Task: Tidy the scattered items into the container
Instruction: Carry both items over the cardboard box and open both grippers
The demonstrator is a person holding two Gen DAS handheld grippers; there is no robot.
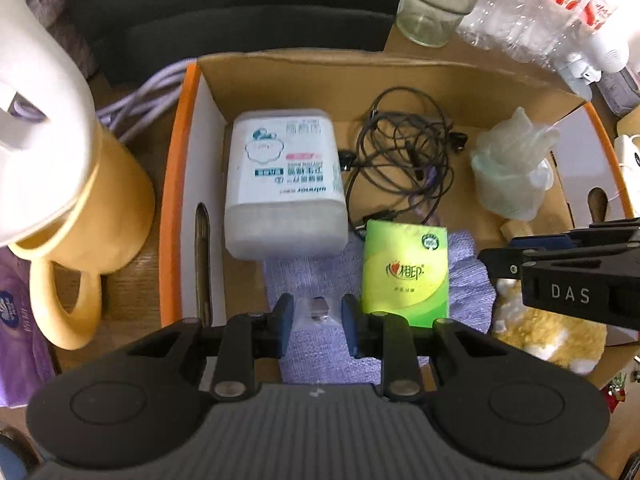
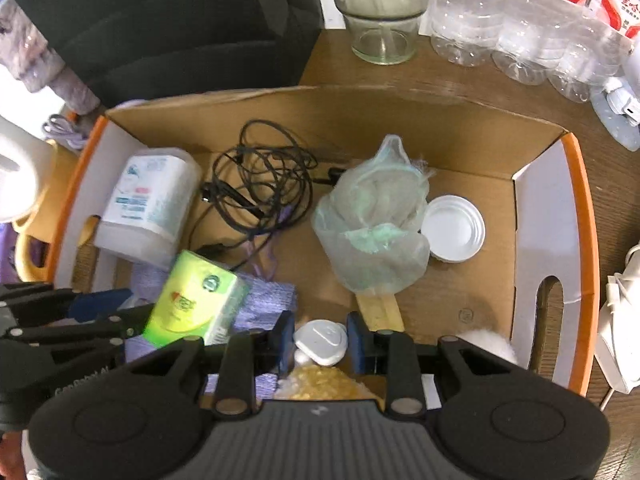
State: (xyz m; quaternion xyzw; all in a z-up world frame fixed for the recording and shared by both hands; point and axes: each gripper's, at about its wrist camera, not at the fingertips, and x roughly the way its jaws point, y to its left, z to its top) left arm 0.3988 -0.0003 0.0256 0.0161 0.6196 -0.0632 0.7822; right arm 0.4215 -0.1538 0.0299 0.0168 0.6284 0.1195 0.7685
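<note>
An orange-rimmed cardboard box (image 1: pixel 176 184) (image 2: pixel 576 240) lies below both grippers. Inside are a cotton-swab tub (image 1: pixel 284 184) (image 2: pixel 148 204), a tangled black earphone cable (image 1: pixel 404 152) (image 2: pixel 260 184), a green tissue pack (image 1: pixel 404 272) (image 2: pixel 196 300), a purple cloth (image 1: pixel 320 276), a clear bag on a wooden stick (image 1: pixel 512 168) (image 2: pixel 372 232), a white lid (image 2: pixel 454 228) and a yellow fluffy item (image 1: pixel 548 340). My left gripper (image 1: pixel 318 308) is shut on a small clear packet with a metal piece (image 1: pixel 319 314), over the cloth. My right gripper (image 2: pixel 320 330) is shut on a small white rounded case (image 2: pixel 320 344), above the fluffy item.
A yellow mug (image 1: pixel 112 208) with a white object on top stands left of the box, beside a purple tissue pack (image 1: pixel 16 332) and a purple cable (image 1: pixel 140 104). A glass jar (image 2: pixel 380 12) and plastic bottles (image 2: pixel 520 40) stand behind. A white charger (image 2: pixel 616 320) lies to the right.
</note>
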